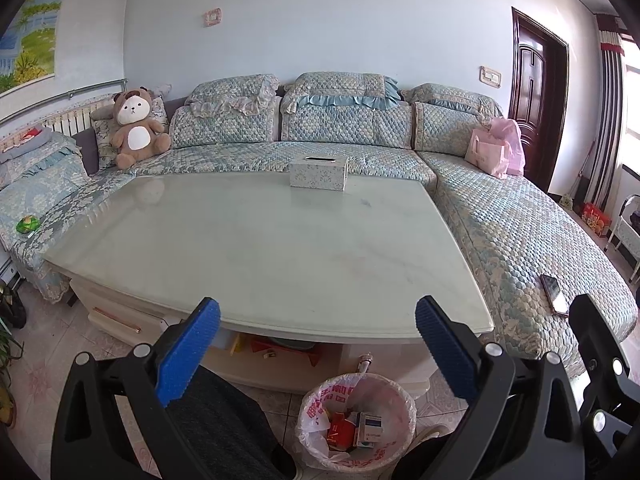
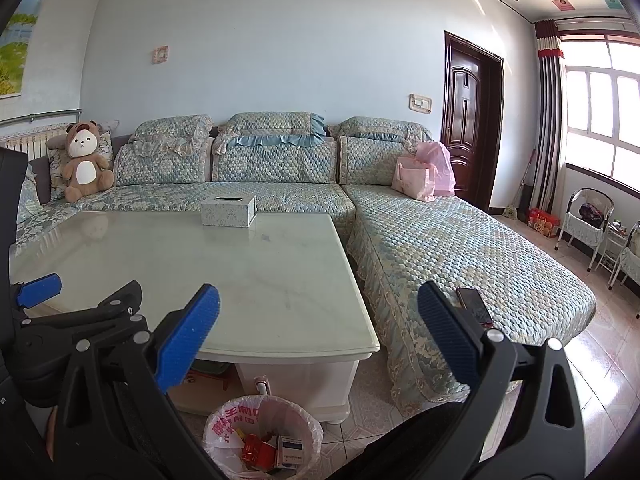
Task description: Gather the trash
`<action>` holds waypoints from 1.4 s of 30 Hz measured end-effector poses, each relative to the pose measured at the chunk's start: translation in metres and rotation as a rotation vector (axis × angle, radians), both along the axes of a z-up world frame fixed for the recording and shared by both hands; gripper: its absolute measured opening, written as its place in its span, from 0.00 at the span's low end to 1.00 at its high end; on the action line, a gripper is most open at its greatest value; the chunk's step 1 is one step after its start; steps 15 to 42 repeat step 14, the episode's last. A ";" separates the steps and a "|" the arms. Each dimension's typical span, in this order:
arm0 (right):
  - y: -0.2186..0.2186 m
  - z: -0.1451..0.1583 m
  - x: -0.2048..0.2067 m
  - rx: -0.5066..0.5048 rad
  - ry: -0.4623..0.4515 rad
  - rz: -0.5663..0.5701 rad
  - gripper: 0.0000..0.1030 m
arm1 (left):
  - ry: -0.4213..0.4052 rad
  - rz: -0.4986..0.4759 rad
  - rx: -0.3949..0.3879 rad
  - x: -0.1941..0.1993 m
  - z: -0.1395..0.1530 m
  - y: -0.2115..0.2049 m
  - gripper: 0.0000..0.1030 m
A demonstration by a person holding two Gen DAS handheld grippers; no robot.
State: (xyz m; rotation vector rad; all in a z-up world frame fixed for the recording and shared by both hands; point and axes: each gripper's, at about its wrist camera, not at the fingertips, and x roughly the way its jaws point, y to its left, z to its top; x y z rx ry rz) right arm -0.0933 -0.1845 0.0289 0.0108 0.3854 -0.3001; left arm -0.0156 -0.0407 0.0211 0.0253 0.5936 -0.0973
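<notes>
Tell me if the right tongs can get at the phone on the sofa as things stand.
Probably yes. The phone lies face up near the sofa edge, just beyond the right tongs, which are open and empty, with nothing between them and it.

Around the coffee table [image 1: 260,240]: one tissue box [image 1: 318,173] on it, one lined trash bin [image 1: 356,420] at its near foot, one teddy bear [image 1: 135,127], one phone [image 1: 555,294], two pink bags [image 1: 498,152] on the surrounding sofa [image 1: 500,220].
</notes>
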 end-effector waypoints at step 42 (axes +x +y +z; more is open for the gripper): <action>0.000 0.001 0.001 0.000 0.002 0.003 0.94 | 0.031 -0.023 -0.015 0.004 -0.002 0.003 0.93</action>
